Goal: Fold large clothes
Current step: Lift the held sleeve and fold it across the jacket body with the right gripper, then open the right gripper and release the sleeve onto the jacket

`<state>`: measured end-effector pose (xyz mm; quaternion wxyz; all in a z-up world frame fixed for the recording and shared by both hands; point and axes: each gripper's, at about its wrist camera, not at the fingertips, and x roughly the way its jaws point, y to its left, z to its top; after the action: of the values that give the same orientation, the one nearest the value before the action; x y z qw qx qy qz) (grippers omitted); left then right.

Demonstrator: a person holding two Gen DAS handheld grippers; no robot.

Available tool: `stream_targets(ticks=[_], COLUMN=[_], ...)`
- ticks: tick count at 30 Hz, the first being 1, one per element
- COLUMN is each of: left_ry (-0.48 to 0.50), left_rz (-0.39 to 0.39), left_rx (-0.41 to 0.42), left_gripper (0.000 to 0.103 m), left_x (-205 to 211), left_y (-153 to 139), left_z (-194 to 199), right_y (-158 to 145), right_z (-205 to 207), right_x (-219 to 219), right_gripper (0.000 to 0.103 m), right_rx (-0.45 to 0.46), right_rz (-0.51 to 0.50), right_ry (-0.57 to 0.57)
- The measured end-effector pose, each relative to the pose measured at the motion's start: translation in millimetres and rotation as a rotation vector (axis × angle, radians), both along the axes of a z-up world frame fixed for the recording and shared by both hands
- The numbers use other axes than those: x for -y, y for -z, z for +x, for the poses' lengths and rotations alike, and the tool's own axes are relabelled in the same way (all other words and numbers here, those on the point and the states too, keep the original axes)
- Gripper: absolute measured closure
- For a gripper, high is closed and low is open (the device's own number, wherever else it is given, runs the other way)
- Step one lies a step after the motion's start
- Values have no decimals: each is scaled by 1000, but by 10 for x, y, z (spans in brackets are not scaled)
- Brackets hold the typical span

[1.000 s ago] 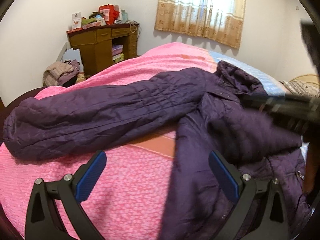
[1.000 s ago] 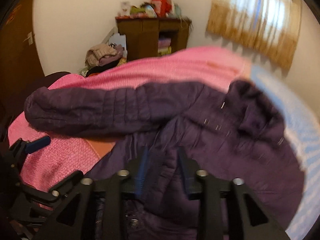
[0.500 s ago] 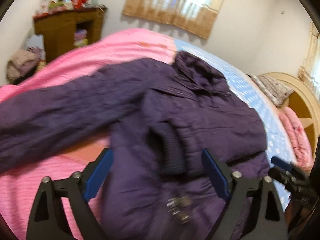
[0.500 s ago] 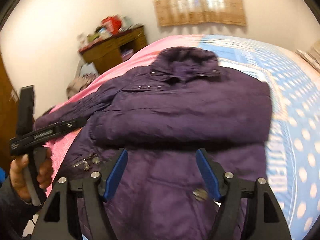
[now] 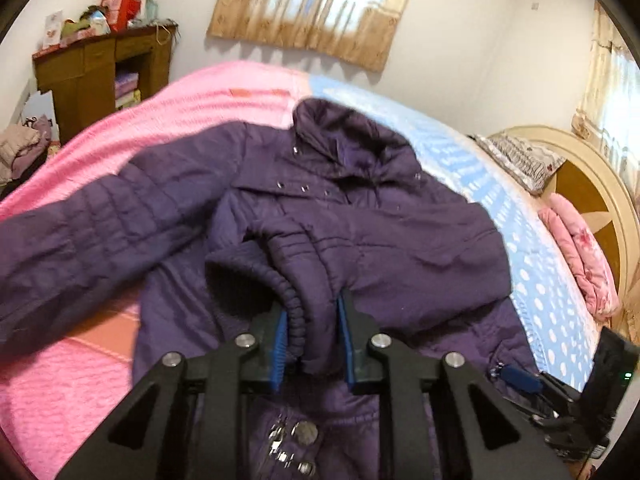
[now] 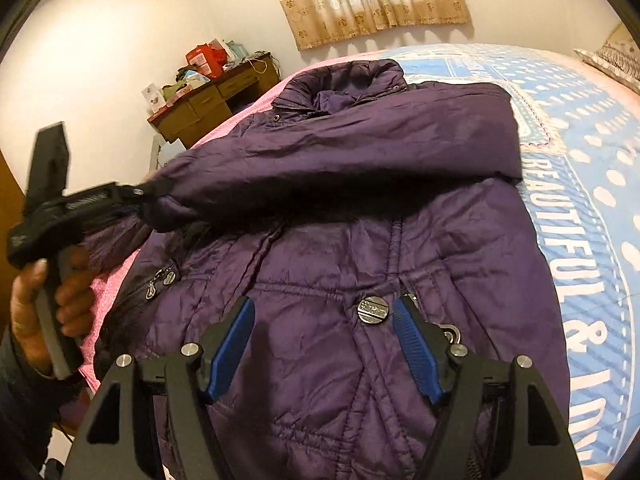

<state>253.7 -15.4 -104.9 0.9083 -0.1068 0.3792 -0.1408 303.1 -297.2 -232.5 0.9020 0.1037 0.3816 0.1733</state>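
- We see a big purple jacket lying flat on a bed, front side up, with its collar at the far end.
- The bed has a pink blanket on one side and a blue sheet with white dots on the other. The jacket lies across the place where the two meet.
- One sleeve is folded across the chest of the jacket. The other sleeve lies stretched out over the pink blanket.
- Our left gripper has the cuff of the folded sleeve between its blue pads. Its jaws are closing, and the pads press on the cuff from both sides.
- In the right wrist view we can see a hand holding the handle of that left gripper, at the left side of the jacket, and the sleeve end is pinched in its tip.
- Our right gripper is held just over the lower front of the jacket. Its blue pads stand wide apart, with nothing pinched between them. We cannot tell if the pads touch the cloth.
- A round metal button on the jacket sits between the right gripper's two pads.
- Far back we see a brown wooden desk with boxes piled on top, and a window with a tan curtain.
- A pillow and a folded pink blanket lie at the wooden headboard.
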Motion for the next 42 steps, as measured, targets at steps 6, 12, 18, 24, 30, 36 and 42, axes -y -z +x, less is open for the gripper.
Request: stream_targets(ticks=[6, 12, 18, 24, 30, 36, 42], left_ry=[-29, 5, -60, -186, -101, -71, -44], left_rz=[87, 165, 315, 313, 374, 453, 462], left_rx=[-60, -43, 36, 210, 223, 53, -54], left_gripper=[80, 78, 37, 6, 6, 6, 0], left_x=[-125, -14, -84, -2, 569, 748, 754], left_y=[201, 294, 72, -319, -115, 396, 601], left_z=[-78, -167, -205, -80, 309, 740, 855], right_y=[23, -288, -687, -893, -577, -101, 94], right_z=[-23, 87, 443, 1102, 1668, 1791, 1838], right_x=[-36, 188, 612, 670, 327, 169, 160], right_gripper=[31, 31, 31, 31, 31, 29, 19], right_rx=[-18, -14, 68, 162, 132, 69, 34], right_rz=[-45, -50, -115, -200, -276, -337, -336], right_ry=[-21, 27, 186, 285, 161, 103, 74])
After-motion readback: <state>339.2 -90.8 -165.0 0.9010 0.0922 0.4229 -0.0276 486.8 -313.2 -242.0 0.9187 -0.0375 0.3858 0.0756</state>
